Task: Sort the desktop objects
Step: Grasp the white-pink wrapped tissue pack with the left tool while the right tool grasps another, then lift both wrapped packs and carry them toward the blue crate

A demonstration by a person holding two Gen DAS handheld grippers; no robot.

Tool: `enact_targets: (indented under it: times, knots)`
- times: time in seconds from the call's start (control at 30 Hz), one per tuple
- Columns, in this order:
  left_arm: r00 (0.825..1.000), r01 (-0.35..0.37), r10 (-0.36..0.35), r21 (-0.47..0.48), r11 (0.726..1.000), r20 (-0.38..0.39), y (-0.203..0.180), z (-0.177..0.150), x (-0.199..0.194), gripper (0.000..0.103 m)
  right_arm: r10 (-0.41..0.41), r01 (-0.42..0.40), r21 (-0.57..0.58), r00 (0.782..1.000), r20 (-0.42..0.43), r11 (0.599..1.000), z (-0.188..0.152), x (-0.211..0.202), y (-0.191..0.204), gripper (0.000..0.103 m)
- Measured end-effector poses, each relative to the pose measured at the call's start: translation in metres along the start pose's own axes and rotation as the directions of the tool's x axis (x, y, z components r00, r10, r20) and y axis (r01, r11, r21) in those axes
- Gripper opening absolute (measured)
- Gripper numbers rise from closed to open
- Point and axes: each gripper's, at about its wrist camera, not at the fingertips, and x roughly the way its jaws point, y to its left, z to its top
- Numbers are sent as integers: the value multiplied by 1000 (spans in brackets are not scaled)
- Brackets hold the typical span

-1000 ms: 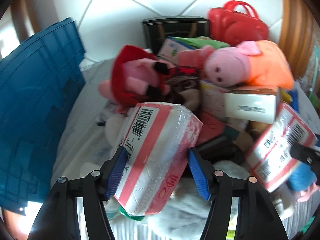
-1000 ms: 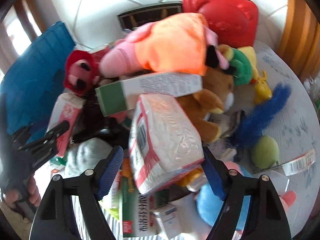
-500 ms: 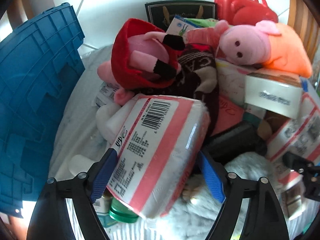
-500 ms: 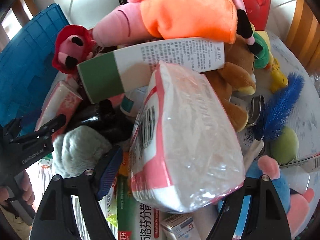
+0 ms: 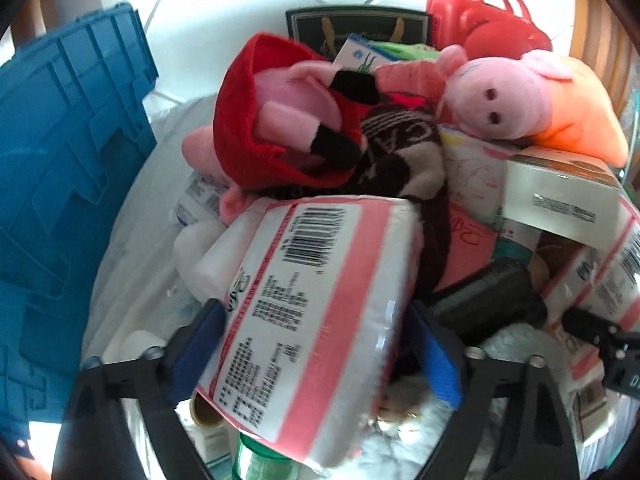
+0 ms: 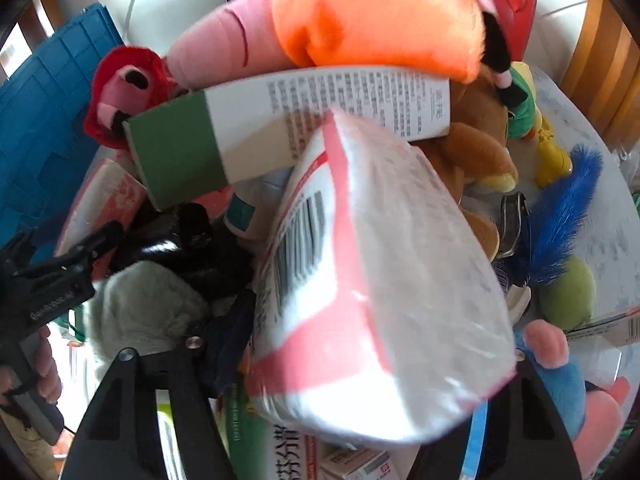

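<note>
Two pink-and-white tissue packs lie on a heap of toys and boxes. One tissue pack (image 5: 320, 320) sits between the blue pads of my left gripper (image 5: 316, 344). Those jaws are closing; a thin dark gap still shows at the right pad (image 5: 436, 364). The other tissue pack (image 6: 380, 300) fills my right gripper (image 6: 368, 352), whose jaws are closing too. Its left pad (image 6: 236, 340) touches the pack, and the right pad is hidden under the wrapper. The left gripper's body (image 6: 52, 280), held by a hand (image 6: 44, 372), shows at the right wrist view's left edge.
A blue crate (image 5: 60, 160) stands at the left. The heap holds a red-hooded pink plush (image 5: 288, 120), a pig plush in orange (image 5: 500, 100), a green-and-white box (image 6: 280, 120), a brown plush (image 6: 472, 152) and a red bag (image 5: 480, 12). A blue feather (image 6: 560, 220) and a green ball (image 6: 568, 292) lie to the right.
Both grippers have sunk closer to the heap. The left jaws widened around their pack. The right jaws narrowed, and the left pad now meets its pack.
</note>
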Motion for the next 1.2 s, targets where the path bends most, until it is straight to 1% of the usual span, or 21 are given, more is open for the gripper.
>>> enact_targets:
  times: [0.1, 0.17, 0.4, 0.5, 0.53, 0.57, 0.87, 1.2]
  knots:
    - [1000, 13, -13, -5, 1000, 8, -1, 0, -11, 79, 5, -5, 4, 1000, 23, 1000, 0, -11, 1, 59]
    - [999, 16, -16, -6, 1000, 29, -1, 0, -23, 78, 10, -10, 1, 999, 48, 1000, 0, -23, 3, 59]
    - [989, 19, -20, 3, 1000, 148, -4, 11, -76, 77, 20, -15, -38, 991, 135, 999, 3, -66, 9, 59]
    - [984, 21, -20, -4, 1000, 177, 1, 15, -89, 77, 15, -7, -52, 987, 161, 999, 5, -77, 9, 59]
    - [982, 19, -18, -7, 1000, 185, 2, 16, -93, 77, 17, -7, -56, 986, 167, 998, 6, -80, 4, 59]
    - [981, 19, -16, -10, 1000, 191, 3, 16, -96, 77, 17, -7, -60, 985, 172, 998, 7, -83, 0, 59]
    - [973, 13, -4, -36, 999, 229, 2, 14, -124, 77, 32, -5, -118, 974, 226, 993, 10, -113, 17, 59]
    - [966, -8, 26, -67, 998, 259, -1, 6, -157, 77, 68, -19, -186, 963, 259, 982, 8, -138, 31, 59]
